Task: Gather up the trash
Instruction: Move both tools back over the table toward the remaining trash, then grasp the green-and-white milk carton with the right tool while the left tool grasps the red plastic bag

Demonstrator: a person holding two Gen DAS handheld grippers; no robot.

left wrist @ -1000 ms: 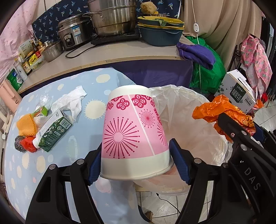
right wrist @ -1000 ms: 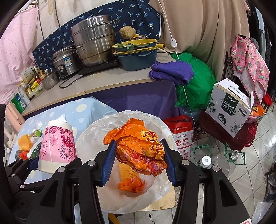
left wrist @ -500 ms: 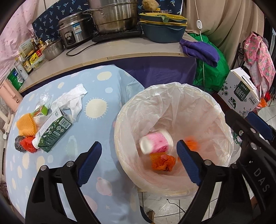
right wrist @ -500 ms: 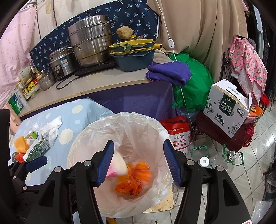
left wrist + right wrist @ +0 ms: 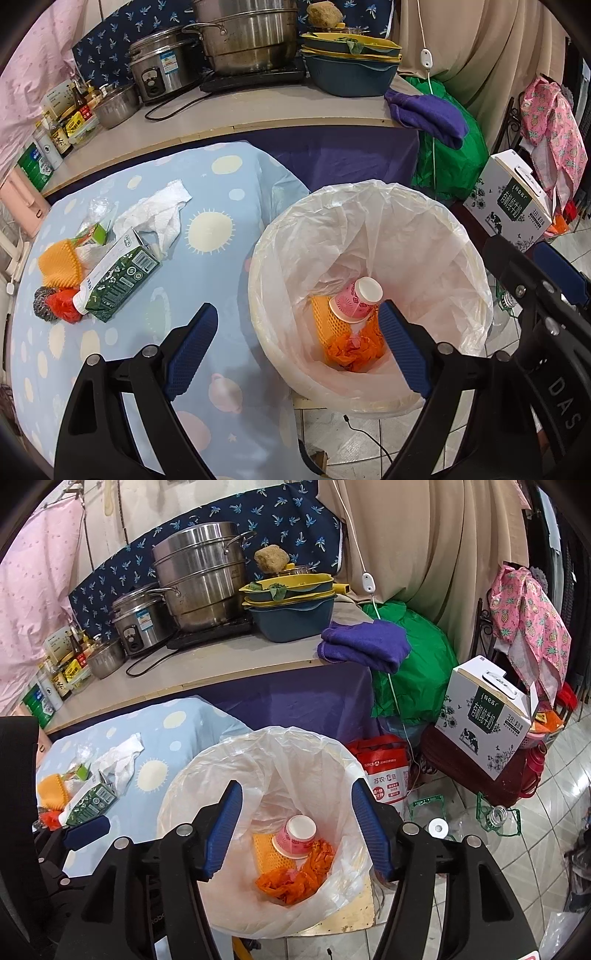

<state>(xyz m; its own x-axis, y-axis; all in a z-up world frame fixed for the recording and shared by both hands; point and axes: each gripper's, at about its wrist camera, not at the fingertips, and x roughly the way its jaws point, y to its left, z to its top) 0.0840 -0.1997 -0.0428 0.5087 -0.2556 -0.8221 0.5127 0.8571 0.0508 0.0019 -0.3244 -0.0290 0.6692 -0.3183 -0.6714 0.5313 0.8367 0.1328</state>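
Trash bin [image 5: 476, 295] rim just beside table [image 5: 229, 295] edge.

We count one trash bin [image 5: 369, 400] holding one pink paper cup [image 5: 355, 300], one yellow foam net [image 5: 325, 317] and one orange plastic wrapper [image 5: 352, 349]. On the table [image 5: 221, 295] we count one green carton [image 5: 118, 282], one white tissue [image 5: 157, 216], one steel scourer [image 5: 41, 304], and two grippers over the bin.
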